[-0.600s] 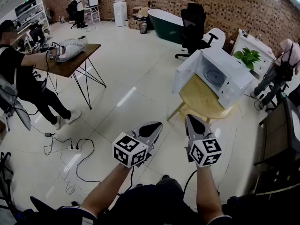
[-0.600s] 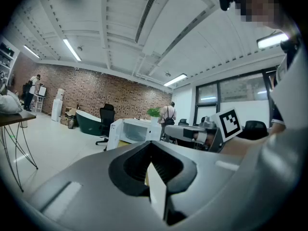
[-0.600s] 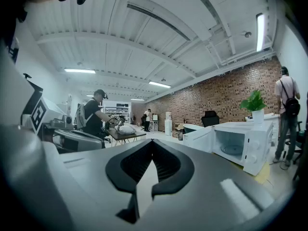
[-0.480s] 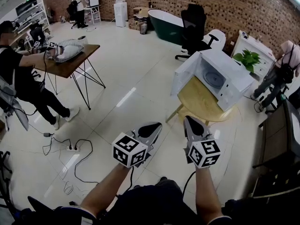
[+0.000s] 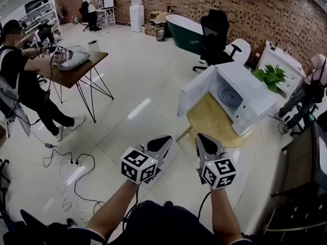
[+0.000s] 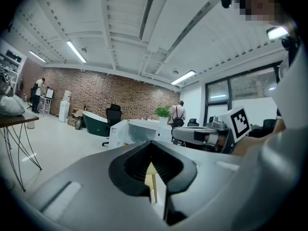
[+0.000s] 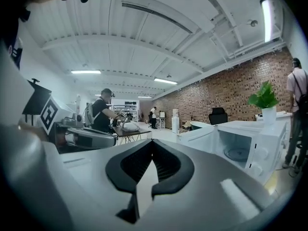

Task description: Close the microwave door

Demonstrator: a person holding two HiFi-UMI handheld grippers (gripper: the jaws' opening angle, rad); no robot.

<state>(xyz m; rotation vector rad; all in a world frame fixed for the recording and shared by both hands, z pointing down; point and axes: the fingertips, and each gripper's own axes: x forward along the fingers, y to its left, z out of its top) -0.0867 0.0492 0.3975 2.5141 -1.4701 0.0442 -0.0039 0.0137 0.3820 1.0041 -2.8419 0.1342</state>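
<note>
Hanging open, the microwave door (image 5: 195,92) stands well beyond the fingers (image 5: 159,145).

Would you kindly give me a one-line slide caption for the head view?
Left gripper and right gripper, both shut and empty, face the open microwave on a round wooden table.

open studio-like lab: brick wall (image 5: 245,4), bathtub (image 5: 186,27), office chair (image 5: 214,32), scattered tables.

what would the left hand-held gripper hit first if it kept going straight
Probably the near leg of the wooden table: it sits dead ahead of the left hand-held gripper, below the open microwave door. Nothing shows between, though depth is unclear.
</note>
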